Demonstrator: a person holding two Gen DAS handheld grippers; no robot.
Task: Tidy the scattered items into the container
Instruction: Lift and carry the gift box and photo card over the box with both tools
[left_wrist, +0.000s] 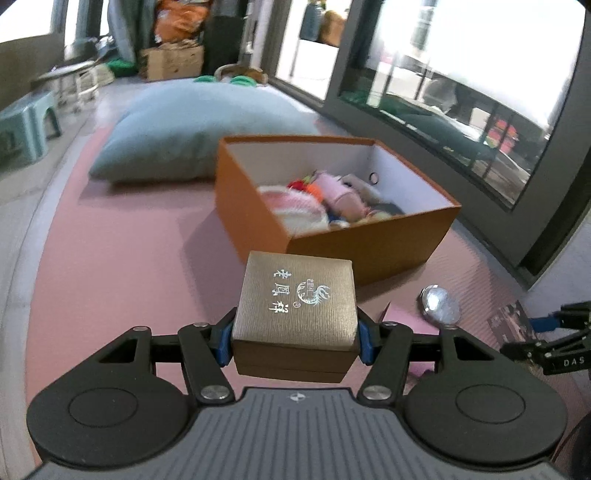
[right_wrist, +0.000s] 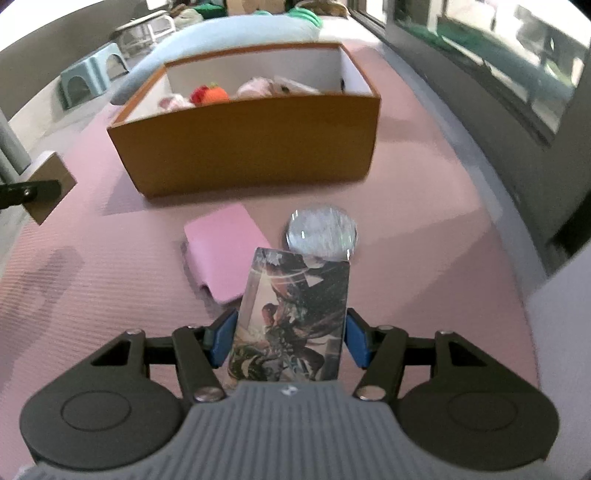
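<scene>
Left gripper (left_wrist: 295, 338) fingers clamp gold jewellery box (left_wrist: 295, 314), lifted above pink mat (left_wrist: 110, 266), just short of orange box (left_wrist: 369, 251). Right gripper (right_wrist: 288, 338) fingers pinch illustrated card (right_wrist: 291, 317). Soft toys (left_wrist: 332, 199) fill orange box. Pink case (right_wrist: 225, 251) and round silver tin (right_wrist: 321, 230) lie on mat between grippers and box. Blue cushion (left_wrist: 207, 122) behind.
</scene>
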